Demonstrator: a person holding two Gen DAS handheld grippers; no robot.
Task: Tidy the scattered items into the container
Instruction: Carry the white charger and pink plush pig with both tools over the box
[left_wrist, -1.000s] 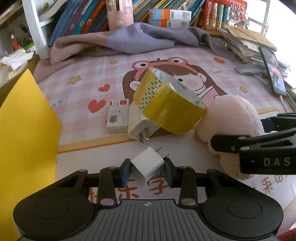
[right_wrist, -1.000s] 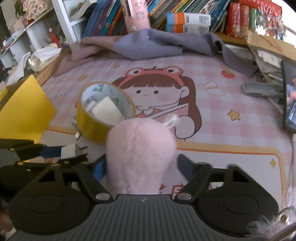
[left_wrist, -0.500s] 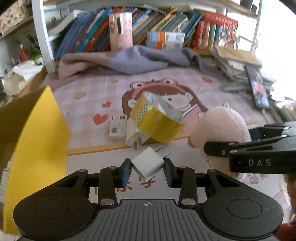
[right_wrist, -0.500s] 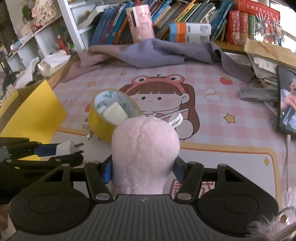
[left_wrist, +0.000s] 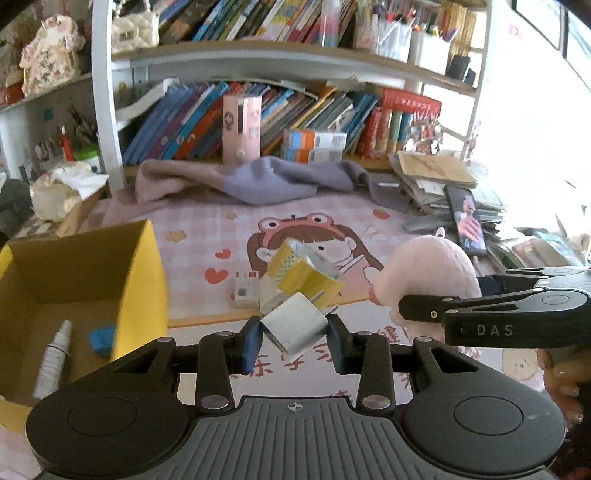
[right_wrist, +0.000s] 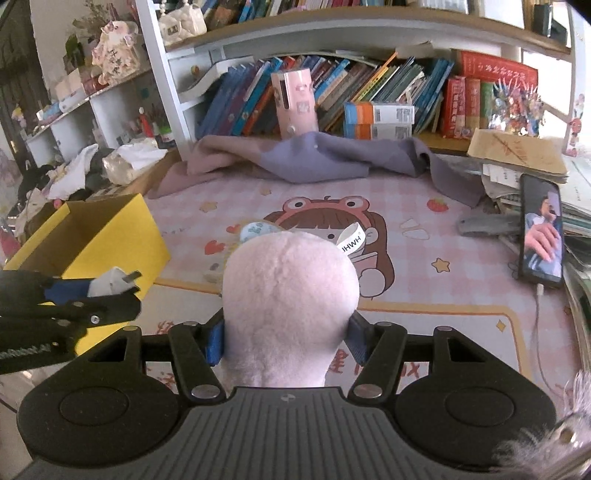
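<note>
My left gripper is shut on a small white plug adapter and holds it above the mat. My right gripper is shut on a pink plush toy, also seen at the right of the left wrist view. The yellow cardboard box stands open at the left; a white bottle and a blue item lie inside. On the mat lie a yellow tape roll, a larger white charger under it and a small white box.
A purple-grey cloth lies at the back of the mat before a shelf of books. A phone leans on a paper stack at the right, its cable trailing down. Clutter sits at far left.
Both grippers have risen and pulled back with their loads. The open top of the yellow box has come into view at the left.
</note>
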